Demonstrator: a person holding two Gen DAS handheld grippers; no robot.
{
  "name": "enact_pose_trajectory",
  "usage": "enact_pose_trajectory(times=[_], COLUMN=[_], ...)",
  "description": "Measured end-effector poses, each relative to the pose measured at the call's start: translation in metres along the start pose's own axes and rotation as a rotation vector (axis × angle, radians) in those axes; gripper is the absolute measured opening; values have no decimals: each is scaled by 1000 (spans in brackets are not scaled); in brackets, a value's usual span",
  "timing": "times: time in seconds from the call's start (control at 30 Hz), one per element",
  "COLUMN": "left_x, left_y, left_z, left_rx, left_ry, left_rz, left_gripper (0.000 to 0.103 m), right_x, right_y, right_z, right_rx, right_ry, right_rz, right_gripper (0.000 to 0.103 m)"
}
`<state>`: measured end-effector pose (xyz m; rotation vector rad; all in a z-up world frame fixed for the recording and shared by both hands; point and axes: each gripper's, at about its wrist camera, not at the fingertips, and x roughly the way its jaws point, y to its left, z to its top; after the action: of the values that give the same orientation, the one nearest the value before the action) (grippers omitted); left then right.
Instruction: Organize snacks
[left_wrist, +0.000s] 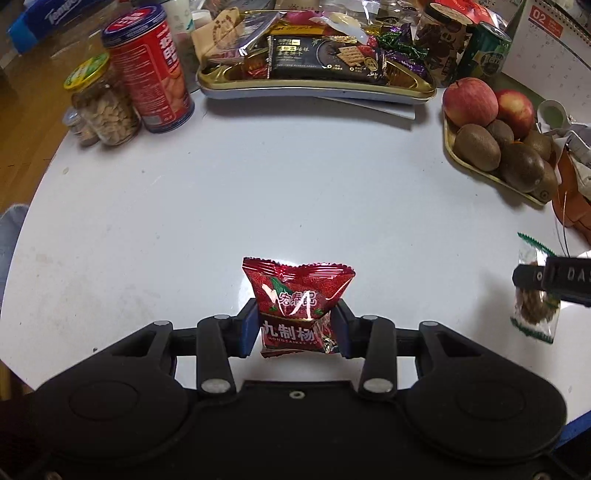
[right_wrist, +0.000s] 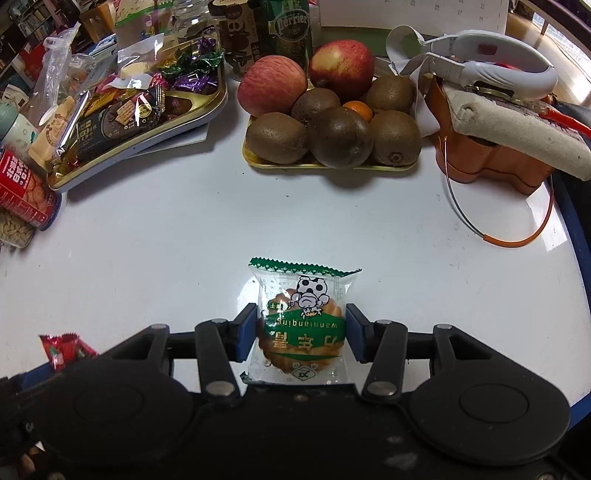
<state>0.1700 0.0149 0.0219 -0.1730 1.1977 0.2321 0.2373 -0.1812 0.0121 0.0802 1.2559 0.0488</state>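
Observation:
My left gripper (left_wrist: 297, 325) is shut on a red foil snack packet (left_wrist: 295, 291) and holds it over the white table (left_wrist: 258, 184). My right gripper (right_wrist: 301, 332) is shut on a clear green-trimmed biscuit packet (right_wrist: 301, 317), also over the table. The right gripper and its biscuit packet (left_wrist: 535, 314) show at the right edge of the left wrist view. The red packet (right_wrist: 64, 349) shows at the lower left of the right wrist view. A gold snack tray (left_wrist: 406, 86) full of wrapped sweets and a dark cracker pack (left_wrist: 325, 59) stands at the far side; its rim also shows in the right wrist view (right_wrist: 207, 107).
A red biscuit tin (left_wrist: 147, 70) and a jar of nuts (left_wrist: 103, 107) stand at the far left. A gold tray of apples and kiwis (right_wrist: 332, 122) sits far right, behind it a Perrier can (right_wrist: 286, 31). An orange container (right_wrist: 487, 162) with a wire handle stands at the right edge.

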Motion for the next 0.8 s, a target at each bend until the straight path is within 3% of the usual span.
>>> enact_pose_trajectory(times=[0.47, 0.6, 0.8], left_x=[-39, -52, -66], left_y=[27, 24, 10], left_z=[-76, -92, -108], left_rx=[-43, -39, -7], left_ry=[-1, 12, -6], left_rz=[-27, -46, -76], left_gripper=[49, 36, 34], right_x=[-25, -46, -63], right_y=[-5, -5, -27], right_z=[-29, -51, -80], right_rx=[-43, -106, -43], right_ry=[-76, -126, -122], right_rz=[17, 27, 88], right_gripper=[52, 52, 52])
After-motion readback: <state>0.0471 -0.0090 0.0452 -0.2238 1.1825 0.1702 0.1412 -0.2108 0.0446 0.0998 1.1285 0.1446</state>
